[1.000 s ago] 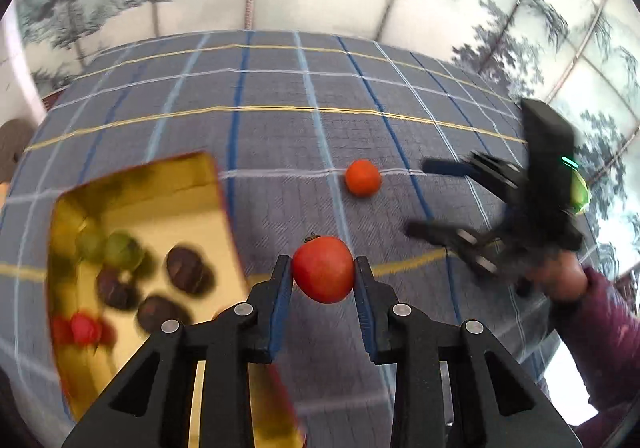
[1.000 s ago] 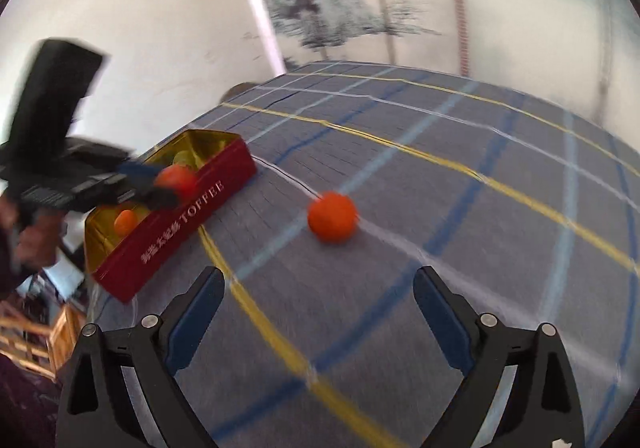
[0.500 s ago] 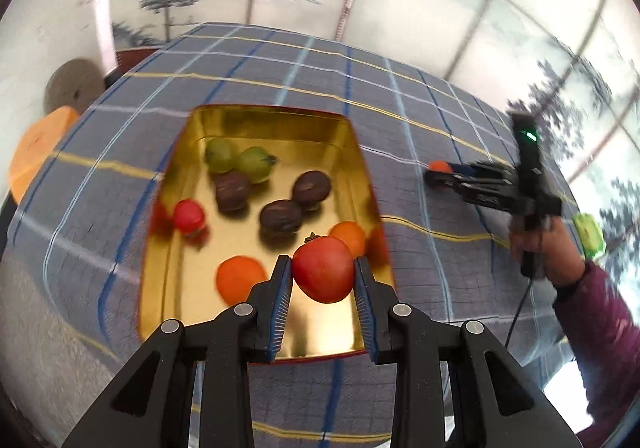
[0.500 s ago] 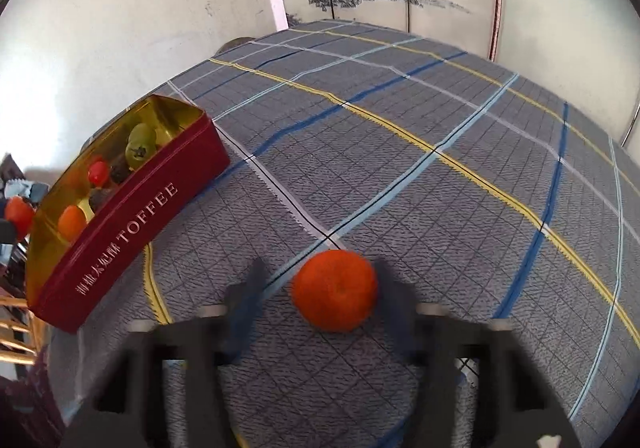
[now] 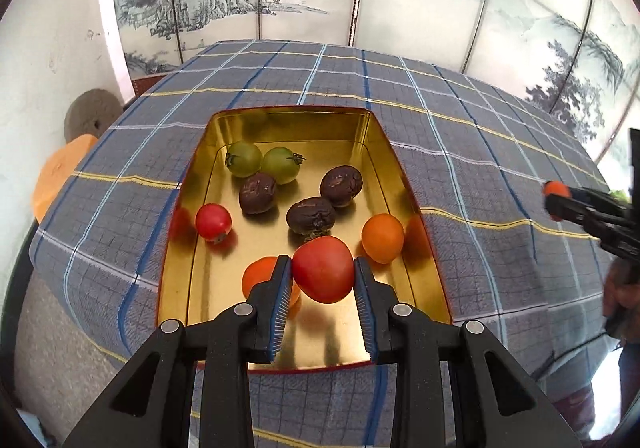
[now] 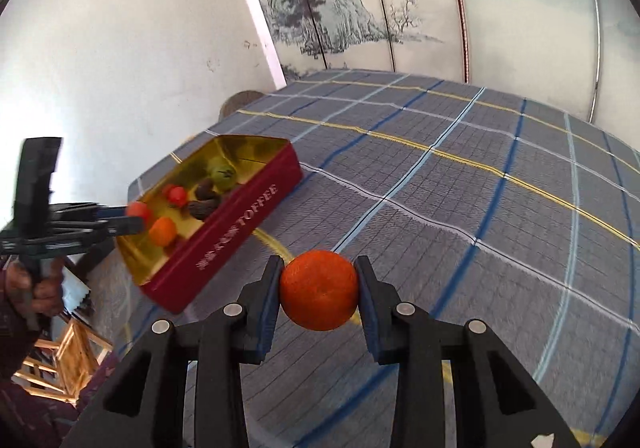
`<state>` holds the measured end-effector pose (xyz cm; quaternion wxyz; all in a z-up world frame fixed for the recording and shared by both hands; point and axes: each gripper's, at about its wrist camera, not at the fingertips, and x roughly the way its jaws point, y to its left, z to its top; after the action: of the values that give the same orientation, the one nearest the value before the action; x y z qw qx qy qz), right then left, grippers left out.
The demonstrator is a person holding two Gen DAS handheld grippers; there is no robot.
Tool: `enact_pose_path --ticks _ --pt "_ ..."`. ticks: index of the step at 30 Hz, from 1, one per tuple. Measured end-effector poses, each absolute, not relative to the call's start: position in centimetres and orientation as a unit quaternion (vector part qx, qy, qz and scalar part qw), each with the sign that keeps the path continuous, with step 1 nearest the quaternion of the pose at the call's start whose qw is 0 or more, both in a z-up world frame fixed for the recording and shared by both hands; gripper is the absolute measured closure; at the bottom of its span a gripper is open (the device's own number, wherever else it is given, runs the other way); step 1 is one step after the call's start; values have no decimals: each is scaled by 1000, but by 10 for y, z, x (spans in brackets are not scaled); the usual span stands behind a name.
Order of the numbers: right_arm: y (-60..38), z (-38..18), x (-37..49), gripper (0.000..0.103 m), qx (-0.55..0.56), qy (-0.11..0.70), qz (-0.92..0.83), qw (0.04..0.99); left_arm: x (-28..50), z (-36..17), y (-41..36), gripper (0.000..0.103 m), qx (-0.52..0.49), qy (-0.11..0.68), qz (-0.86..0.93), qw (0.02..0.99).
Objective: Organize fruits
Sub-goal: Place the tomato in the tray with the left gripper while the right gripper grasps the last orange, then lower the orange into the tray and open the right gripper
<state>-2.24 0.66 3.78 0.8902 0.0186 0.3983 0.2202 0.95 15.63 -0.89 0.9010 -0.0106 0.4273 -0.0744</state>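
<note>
Left gripper: jaws clamped on a red tomato; low centre, over the tin's near end
Right gripper: jaws clamped on an orange; low centre, over the cloth
Tin: left of frame in the right view; fruit inside

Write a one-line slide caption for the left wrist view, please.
Left hand-held gripper holds a red tomato over the gold tin of fruits.

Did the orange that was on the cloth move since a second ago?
Yes. The orange is off the tablecloth, clamped in the right tool, nearer the toffee tin.
</note>
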Motion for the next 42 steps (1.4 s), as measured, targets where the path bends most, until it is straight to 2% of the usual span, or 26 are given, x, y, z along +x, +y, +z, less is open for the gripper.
enact_pose_path --ticks 11,36,39,41,42 --pt "22 59 -46 70 1 385 227 894 13 -21 145 71 1 429 -74 900" --pt "41 65 -46 70 -3 382 241 892 8 -25 131 69 46 411 -42 909" --pt "48 67 -43 70 -3 382 247 891 5 -22 134 64 37 406 -42 912" --pt "52 69 -40 70 -3 381 252 890 3 -17 138 51 23 400 -47 915" --pt "54 70 -39 70 -4 380 254 889 1 -15 140 39 18 394 -48 918"
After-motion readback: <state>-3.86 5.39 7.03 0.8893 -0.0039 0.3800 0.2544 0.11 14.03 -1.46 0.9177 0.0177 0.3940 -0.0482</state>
